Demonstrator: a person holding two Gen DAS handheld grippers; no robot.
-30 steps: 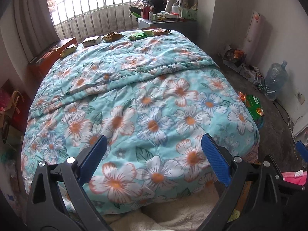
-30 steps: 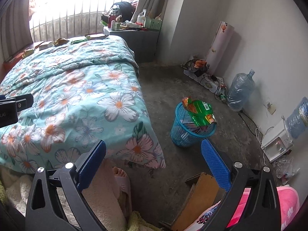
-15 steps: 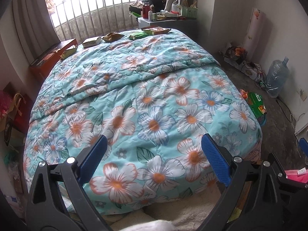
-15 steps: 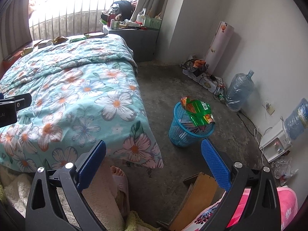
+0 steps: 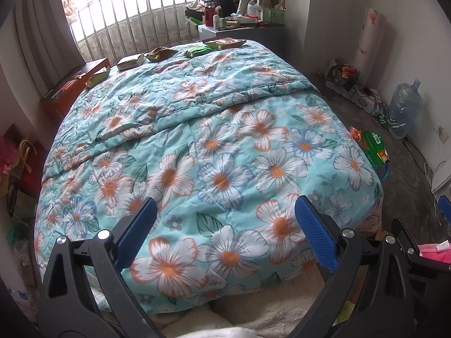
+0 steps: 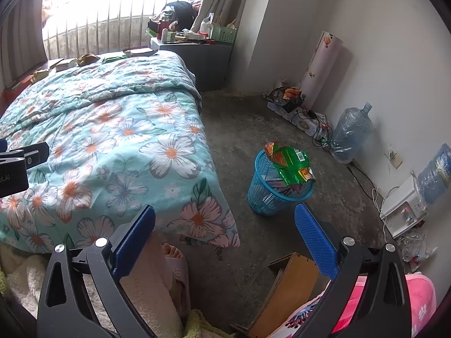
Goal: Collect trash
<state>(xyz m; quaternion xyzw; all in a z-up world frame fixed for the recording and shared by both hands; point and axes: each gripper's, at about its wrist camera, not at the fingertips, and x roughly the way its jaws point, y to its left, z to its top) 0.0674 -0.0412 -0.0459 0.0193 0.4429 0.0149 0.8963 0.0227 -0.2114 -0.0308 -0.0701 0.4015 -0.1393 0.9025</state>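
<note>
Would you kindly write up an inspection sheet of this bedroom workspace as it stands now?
Surface: floral quilt covers the bed.
Job's things: snack wrappers lie along the far edge; blue basket on the floor, green wrapper over its rim.
Clutter: crowded nightstand; water jug.
Grippers: left gripper and right gripper both open, empty.
Cables: tangled wires by the wall.
Surroundings: window bars, bare concrete floor.
</note>
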